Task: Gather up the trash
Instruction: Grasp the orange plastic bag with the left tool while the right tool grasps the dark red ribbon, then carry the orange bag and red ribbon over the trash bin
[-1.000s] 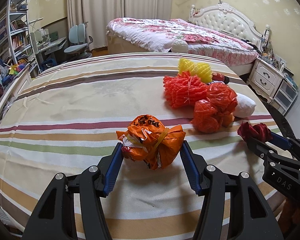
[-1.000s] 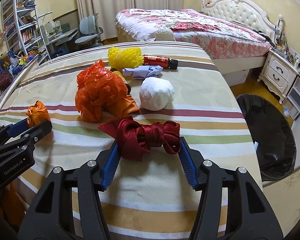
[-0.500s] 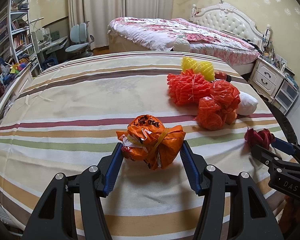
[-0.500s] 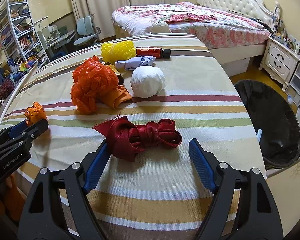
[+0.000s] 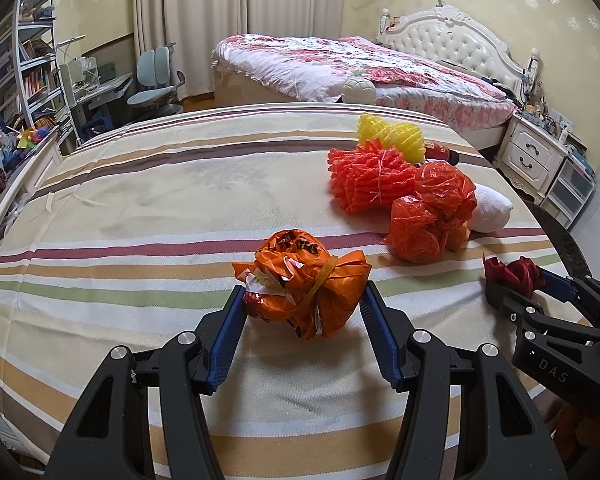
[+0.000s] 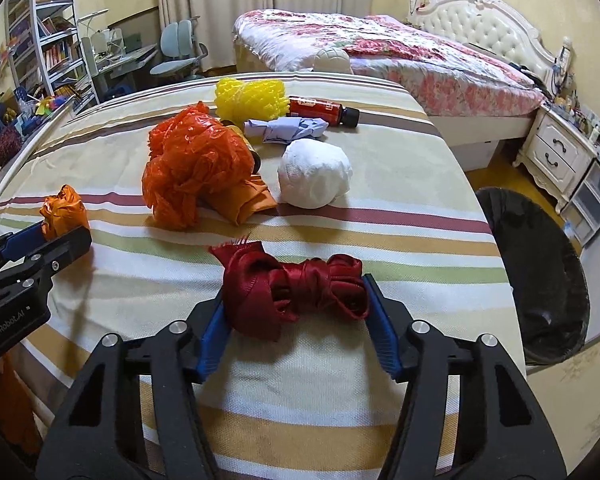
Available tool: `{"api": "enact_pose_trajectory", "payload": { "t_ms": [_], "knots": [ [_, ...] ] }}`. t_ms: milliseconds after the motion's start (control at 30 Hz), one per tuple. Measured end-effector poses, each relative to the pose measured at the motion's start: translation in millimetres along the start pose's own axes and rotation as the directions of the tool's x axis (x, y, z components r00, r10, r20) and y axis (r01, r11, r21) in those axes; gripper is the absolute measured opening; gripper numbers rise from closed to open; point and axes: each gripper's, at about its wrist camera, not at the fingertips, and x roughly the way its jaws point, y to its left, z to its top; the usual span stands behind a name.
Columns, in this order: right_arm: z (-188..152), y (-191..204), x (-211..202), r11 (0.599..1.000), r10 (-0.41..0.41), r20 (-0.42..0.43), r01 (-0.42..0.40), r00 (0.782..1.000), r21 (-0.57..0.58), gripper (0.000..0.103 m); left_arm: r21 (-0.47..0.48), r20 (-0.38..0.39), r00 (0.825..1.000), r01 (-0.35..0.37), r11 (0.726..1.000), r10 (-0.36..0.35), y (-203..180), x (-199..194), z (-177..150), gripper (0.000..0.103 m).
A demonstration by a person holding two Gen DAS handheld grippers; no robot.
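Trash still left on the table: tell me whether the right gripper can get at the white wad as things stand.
Probably not yet: the right gripper has just closed on the red ribbon bundle. The white wad lies unobstructed beyond it.

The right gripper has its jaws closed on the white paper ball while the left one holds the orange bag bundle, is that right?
Not quite. In the right wrist view the right gripper is closed on the dark red ribbon bundle; the white paper ball lies untouched farther back. The left gripper does hold the orange bag bundle.

A: What's the left gripper (image 5: 302, 300) got?
B: Orange bag wad (image 5: 304, 282), squeezed between both blue pads on the striped tablecloth (image 5: 140, 200). Off right, the right gripper (image 5: 516, 280) pinches a dark red ribbon (image 5: 510, 274).
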Motion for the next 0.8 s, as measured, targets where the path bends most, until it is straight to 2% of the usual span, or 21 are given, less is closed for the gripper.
{"api": "enact_pose_trajectory", "payload": {
  "t_ms": [400,600,800],
  "knots": [
    [3,-13,-17,0.999,-0.01,0.052,0.009,0.999,0.032,0.053,0.005,0.025,1.0,0.015,1.0,-0.016,-8,-12,2,0.057],
    [10,-34,-35,0.997,-0.038,0.101,0.032,0.994,0.066,0.053,0.033,0.072,0.996,0.055,0.998,-0.058,-27,-27,9,0.057],
    [17,-72,-51,0.99,-0.102,0.145,0.085,0.984,0.117,0.053,0.077,0.114,0.986,0.114,0.991,-0.122,-59,-36,22,0.057]
  ]
}}
